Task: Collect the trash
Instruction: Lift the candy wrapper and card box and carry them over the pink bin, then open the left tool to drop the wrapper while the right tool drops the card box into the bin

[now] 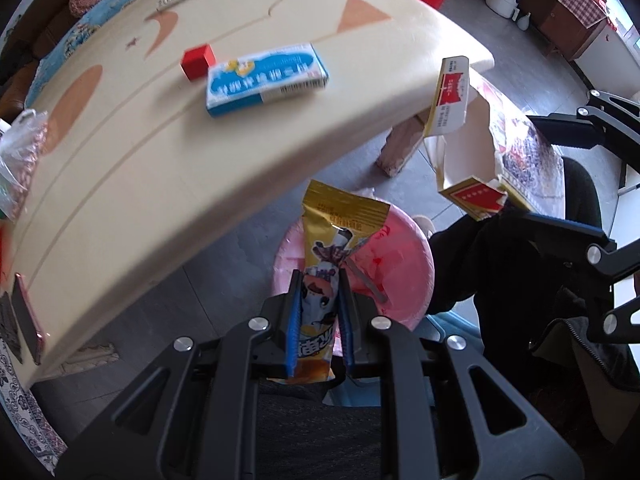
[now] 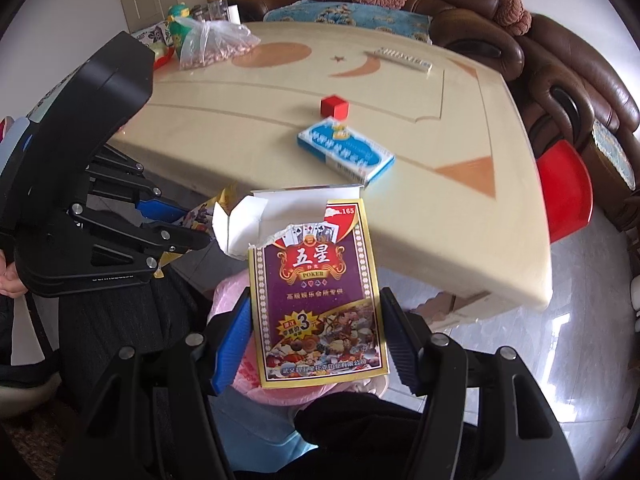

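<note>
My left gripper (image 1: 319, 280) is shut on a gold snack wrapper (image 1: 340, 216), which hangs over a pink-lined trash bin (image 1: 400, 248) on the floor by the table edge. My right gripper (image 2: 316, 300) is shut on a torn playing-card box (image 2: 316, 272), purple and gold with its top flap ripped open, held above the same pink bin (image 2: 228, 296). In the left wrist view the card box (image 1: 460, 152) hangs to the right of the wrapper. In the right wrist view the left gripper (image 2: 192, 224) is at the left with the wrapper (image 2: 204, 212) poking out.
On the cream table (image 2: 240, 152) lie a blue and white box (image 2: 346, 150), a red cube (image 2: 334, 106), a silver strip (image 2: 404, 58) and a plastic bag (image 2: 216, 44). A red stool (image 2: 564, 192) and brown sofa (image 2: 560, 60) stand beyond. A phone (image 1: 26, 316) lies at the table's edge.
</note>
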The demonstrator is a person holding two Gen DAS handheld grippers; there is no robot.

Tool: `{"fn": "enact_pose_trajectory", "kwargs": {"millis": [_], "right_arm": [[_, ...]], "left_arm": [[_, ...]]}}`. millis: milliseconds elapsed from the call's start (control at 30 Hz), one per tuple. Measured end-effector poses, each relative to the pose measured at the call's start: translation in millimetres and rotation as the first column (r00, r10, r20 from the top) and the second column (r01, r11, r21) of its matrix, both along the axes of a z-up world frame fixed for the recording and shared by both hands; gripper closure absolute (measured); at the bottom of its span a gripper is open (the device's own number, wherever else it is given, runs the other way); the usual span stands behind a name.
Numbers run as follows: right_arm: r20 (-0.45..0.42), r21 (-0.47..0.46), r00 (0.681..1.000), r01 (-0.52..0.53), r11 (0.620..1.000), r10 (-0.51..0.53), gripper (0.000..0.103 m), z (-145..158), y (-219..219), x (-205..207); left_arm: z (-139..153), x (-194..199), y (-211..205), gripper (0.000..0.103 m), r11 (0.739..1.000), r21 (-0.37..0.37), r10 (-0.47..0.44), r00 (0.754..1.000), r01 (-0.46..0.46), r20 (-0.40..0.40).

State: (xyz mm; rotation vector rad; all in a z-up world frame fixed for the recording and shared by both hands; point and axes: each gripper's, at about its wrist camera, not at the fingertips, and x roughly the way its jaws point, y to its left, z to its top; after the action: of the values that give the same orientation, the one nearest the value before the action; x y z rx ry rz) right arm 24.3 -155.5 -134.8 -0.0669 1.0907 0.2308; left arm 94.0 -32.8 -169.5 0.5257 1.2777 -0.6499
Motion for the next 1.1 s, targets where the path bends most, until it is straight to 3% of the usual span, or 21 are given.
{"fn": "enact_pose_trajectory", "kwargs": {"millis": [533,1100], "right_arm": [[-0.165,0.059,0.986,0.012,0.998,-0.002,0.043,-88,10,3],[-0.364,0.09,0.931,0.049,0.995,-0.012,0.043,-212,15,48]], "left_arm": [[-105,-7,0,0.086,0.998,0.029,0.06,0.98,-0.055,-0.192],[-214,15,0,0.086,0.984,0.113,0.168,0.904,-0.134,-0.392]]}}
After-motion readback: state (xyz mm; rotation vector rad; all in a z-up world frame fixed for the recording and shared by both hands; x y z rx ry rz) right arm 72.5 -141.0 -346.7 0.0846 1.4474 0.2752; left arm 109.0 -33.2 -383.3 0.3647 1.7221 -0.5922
